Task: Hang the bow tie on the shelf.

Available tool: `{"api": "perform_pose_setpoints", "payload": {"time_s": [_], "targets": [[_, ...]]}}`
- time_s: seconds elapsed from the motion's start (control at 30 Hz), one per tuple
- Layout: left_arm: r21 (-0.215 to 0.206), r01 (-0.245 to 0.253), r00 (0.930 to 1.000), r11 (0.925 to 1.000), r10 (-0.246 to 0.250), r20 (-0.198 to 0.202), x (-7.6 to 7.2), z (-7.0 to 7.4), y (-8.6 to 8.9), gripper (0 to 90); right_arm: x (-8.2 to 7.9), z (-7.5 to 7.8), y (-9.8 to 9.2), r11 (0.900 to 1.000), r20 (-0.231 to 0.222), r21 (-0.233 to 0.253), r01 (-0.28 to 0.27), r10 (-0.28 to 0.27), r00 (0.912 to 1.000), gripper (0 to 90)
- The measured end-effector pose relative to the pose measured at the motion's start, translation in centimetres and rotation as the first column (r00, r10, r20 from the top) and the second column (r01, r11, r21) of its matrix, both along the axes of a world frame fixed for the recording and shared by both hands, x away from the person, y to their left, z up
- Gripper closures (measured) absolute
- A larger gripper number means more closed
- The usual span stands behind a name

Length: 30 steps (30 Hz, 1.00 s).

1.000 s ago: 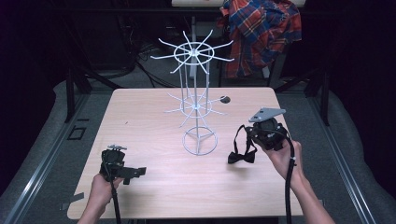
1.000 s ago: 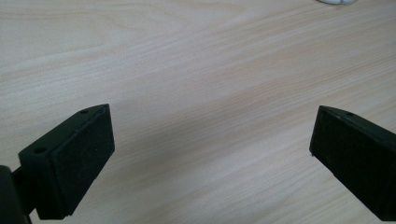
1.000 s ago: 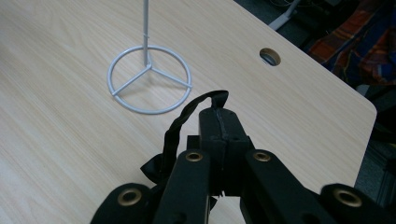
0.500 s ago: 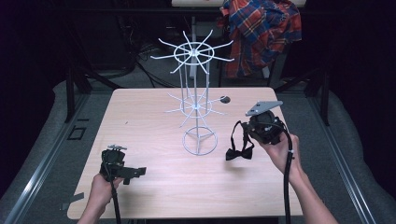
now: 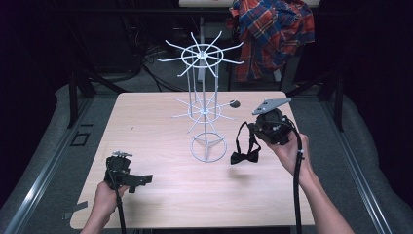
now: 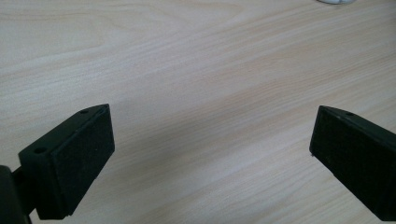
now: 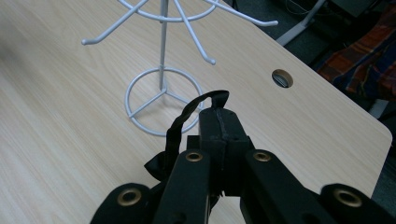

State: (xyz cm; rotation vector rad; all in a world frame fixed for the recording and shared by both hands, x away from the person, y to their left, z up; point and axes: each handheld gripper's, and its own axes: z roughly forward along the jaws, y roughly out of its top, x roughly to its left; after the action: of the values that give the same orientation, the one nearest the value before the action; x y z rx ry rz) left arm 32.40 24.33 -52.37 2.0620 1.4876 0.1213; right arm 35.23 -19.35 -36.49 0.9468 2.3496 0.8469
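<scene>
A white wire display stand (image 5: pixel 204 105) with two tiers of spoke hooks rises from the middle of the wooden table (image 5: pixel 146 126); its ring base (image 7: pixel 161 100) lies ahead in the right gripper view. My right gripper (image 5: pixel 249 127) is lifted to the stand's right and is shut on the strap of a black bow tie (image 5: pixel 245 157), which hangs below it above the table. The strap (image 7: pixel 187 116) loops over the closed jaws in the right gripper view. My left gripper (image 5: pixel 141 179) rests low near the table's front left, open, with bare wood between its pads (image 6: pixel 74 158).
A plaid shirt (image 5: pixel 272 34) hangs behind the table at the back right. A round cable hole (image 5: pixel 234 103) sits in the tabletop behind the stand. Dark floor and metal rails surround the table.
My right gripper has carried the bow tie slightly left and up, toward the stand. The left gripper has stayed put.
</scene>
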Motion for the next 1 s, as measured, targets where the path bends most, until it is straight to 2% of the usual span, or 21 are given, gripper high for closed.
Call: {"api": "perform_pose_setpoints", "payload": {"time_s": [0.43, 1.0], "targets": [[0.000, 0.000, 1.0000, 1.0000, 0.000, -0.002, 0.0, 0.0, 0.0, 0.0, 0.5, 0.4, 0.6, 1.000, 0.008, 0.003, -0.017, 0.017, 0.9998, 90.0], [-0.001, 0.002, 1.0000, 1.0000, -0.002, -0.003, 0.0, 0.0, -0.1, 0.0, 1.0, 0.6, 1.4, 0.998, 0.040, 0.022, -0.051, 0.050, 0.9979, 90.0]]}}
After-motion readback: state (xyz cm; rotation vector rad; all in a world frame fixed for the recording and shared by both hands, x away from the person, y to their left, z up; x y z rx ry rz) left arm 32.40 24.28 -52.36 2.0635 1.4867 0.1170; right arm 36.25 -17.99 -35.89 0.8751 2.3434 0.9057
